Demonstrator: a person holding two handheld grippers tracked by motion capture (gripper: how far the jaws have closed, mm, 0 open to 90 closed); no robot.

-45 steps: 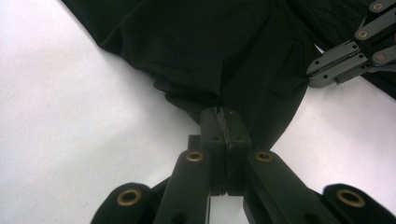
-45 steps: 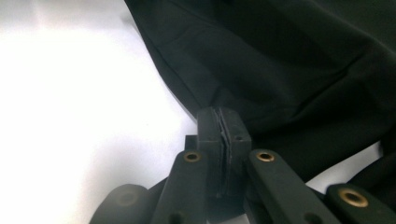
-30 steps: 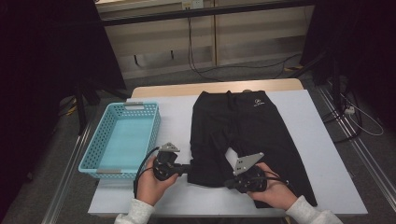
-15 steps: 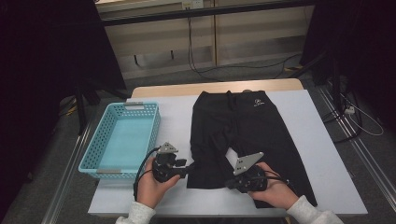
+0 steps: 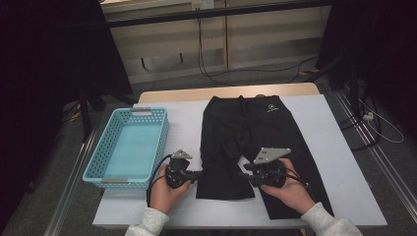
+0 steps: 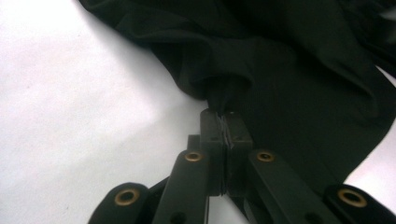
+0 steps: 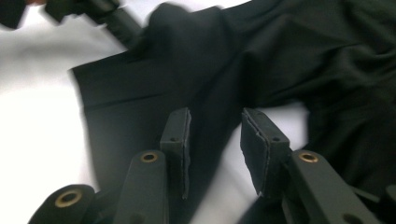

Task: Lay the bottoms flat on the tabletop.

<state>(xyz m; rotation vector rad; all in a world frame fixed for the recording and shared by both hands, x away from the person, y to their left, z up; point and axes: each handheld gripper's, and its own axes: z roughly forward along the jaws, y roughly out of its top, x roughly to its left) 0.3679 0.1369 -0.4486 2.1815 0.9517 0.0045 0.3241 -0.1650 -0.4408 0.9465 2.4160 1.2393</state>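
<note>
A pair of black trousers (image 5: 255, 142) lies flat on the white table (image 5: 339, 162), waistband toward the far edge and legs toward the person, with a pale blue basket (image 5: 129, 147) just beside it on the left. The left gripper (image 5: 195, 174), held in the left hand (image 5: 164, 189), meets the outer edge of the trouser leg nearer the basket; in the left gripper view its jaws stand pressed together with a small fold of the black cloth (image 6: 224, 93) pinched at their tips, having opened and closed again within the last moment. The right gripper (image 5: 244, 171), held in the right hand (image 5: 290, 189), points toward the gap between the two legs; in the right gripper view its jaws stand partly apart, having just been opening, with nothing between the pads (image 7: 180, 128) and the trouser leg (image 7: 140, 107) lying beneath and beyond them. The cloth near the left gripper is bunched into a raised ridge, while the other leg lies smooth under the right forearm
</note>
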